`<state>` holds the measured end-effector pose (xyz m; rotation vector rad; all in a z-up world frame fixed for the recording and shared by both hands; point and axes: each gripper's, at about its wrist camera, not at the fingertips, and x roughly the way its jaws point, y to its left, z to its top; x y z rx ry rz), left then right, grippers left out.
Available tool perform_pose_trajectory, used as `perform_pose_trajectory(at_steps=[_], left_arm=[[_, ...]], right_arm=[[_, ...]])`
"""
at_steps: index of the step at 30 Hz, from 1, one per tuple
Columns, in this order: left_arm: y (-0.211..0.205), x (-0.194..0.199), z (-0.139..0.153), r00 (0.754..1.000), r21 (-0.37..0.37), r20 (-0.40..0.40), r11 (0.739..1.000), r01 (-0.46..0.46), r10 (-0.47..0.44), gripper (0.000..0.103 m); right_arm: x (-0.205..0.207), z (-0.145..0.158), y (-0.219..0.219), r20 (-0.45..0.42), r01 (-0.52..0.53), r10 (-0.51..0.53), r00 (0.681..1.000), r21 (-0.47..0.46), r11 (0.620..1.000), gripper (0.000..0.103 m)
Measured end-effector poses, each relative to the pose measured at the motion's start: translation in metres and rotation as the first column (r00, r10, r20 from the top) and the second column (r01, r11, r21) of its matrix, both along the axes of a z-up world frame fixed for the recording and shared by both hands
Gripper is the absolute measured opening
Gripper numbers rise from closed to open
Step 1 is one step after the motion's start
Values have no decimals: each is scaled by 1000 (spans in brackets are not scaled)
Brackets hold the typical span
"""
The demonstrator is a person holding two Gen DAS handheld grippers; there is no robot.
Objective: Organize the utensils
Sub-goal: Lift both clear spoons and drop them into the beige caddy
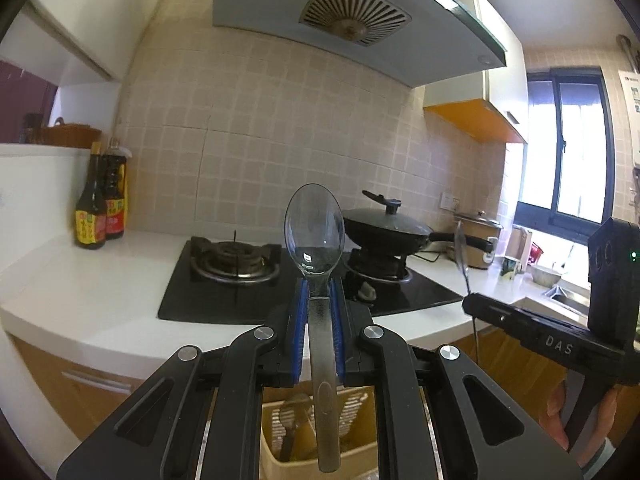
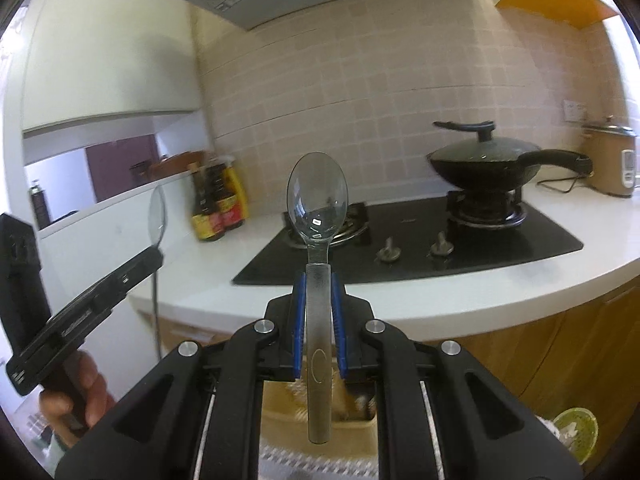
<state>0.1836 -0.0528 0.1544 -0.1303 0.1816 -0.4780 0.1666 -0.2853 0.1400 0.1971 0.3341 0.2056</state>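
Left wrist view: my left gripper (image 1: 320,300) clamps a clear spoon (image 1: 316,240) upright by its handle, bowl toward 12 o'clock, above the white bench (image 1: 100,280); a cream utensil basket (image 1: 280,440) lies at 6 o'clock. Right wrist view: my right gripper (image 2: 319,300) pinches a second spoon (image 2: 318,200) likewise, stove (image 2: 480,240) at 2 o'clock.

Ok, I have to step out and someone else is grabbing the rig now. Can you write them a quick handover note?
Left gripper: shut on a clear plastic spoon, bowl pointing up.
Right gripper: shut on a second clear plastic spoon, held the same way.
Both are raised in front of the white countertop with the black gas hob.
A beige slotted utensil holder sits below the grippers and already holds a utensil.
Left to do: neither spoon is in the holder yet.
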Motion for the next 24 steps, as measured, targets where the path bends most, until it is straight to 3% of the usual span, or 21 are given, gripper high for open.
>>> perform_pose_trajectory(at_steps=[9,24], left_arm=[[4,37,-32,999,-50,-37,999,11,-12,10],[5,59,-67,996,-94,-79,995,31,-39,10]], right_arm=[[44,-36,-5,-37,28,-28,999,8,1000,10],[59,-70,0,-42,42,-43,998,-25,999,10]])
